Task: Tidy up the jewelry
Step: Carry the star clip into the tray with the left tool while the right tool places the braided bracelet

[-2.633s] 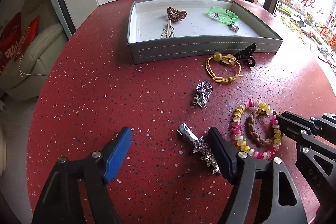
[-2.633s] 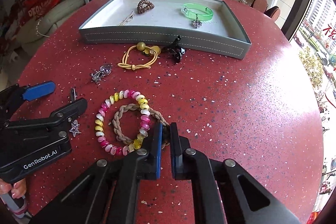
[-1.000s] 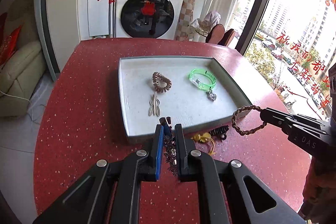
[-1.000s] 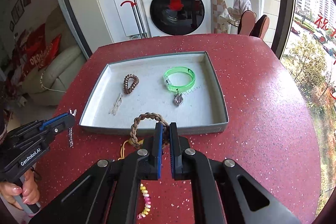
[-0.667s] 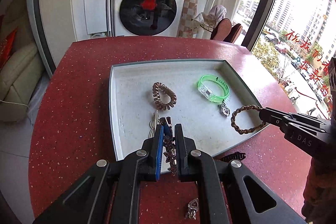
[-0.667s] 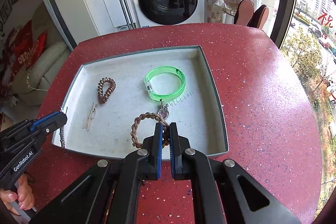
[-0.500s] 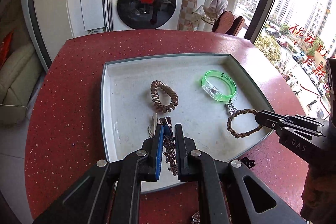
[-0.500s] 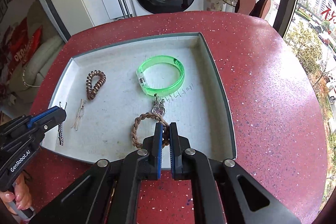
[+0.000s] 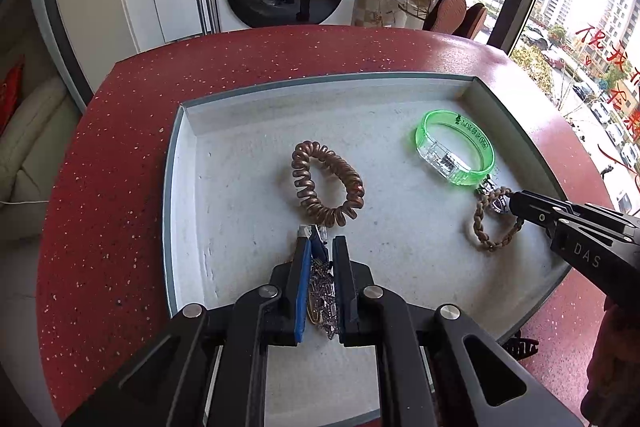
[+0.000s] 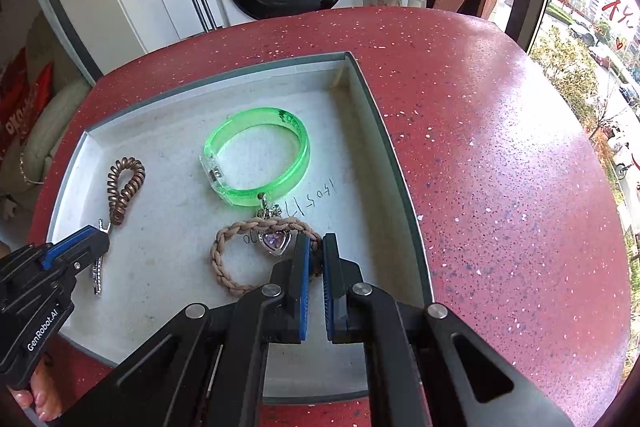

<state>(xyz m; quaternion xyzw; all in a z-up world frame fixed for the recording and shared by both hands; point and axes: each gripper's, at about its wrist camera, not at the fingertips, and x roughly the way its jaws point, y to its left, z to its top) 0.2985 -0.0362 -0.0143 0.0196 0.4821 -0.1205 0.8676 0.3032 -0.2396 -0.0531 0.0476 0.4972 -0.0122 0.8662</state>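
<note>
My left gripper [image 9: 322,245] is shut on a silver star hair clip [image 9: 322,291], low over the near left part of the grey tray [image 9: 172,187]. From the right wrist view, that gripper [image 10: 96,243] has the clip [image 10: 97,273] hanging below it. My right gripper [image 10: 316,245] is shut on a brown braided bracelet [image 10: 224,259], whose loop lies around a heart pendant [image 10: 274,243] on the tray floor. In the left wrist view the bracelet [image 9: 486,227] hangs from the right gripper [image 9: 516,203].
Inside the tray lie a green translucent bangle [image 10: 256,155], [image 9: 454,151] and a brown coil hair tie [image 9: 326,183], [image 10: 124,187]. A black claw clip [image 9: 520,345] sits on the red speckled table just outside the tray's near edge. A washing machine stands beyond the table.
Both grippers have moved forward and down, from the tray's near edge to low over its floor. The braided bracelet has come down by the heart pendant. Both grips are unchanged.
</note>
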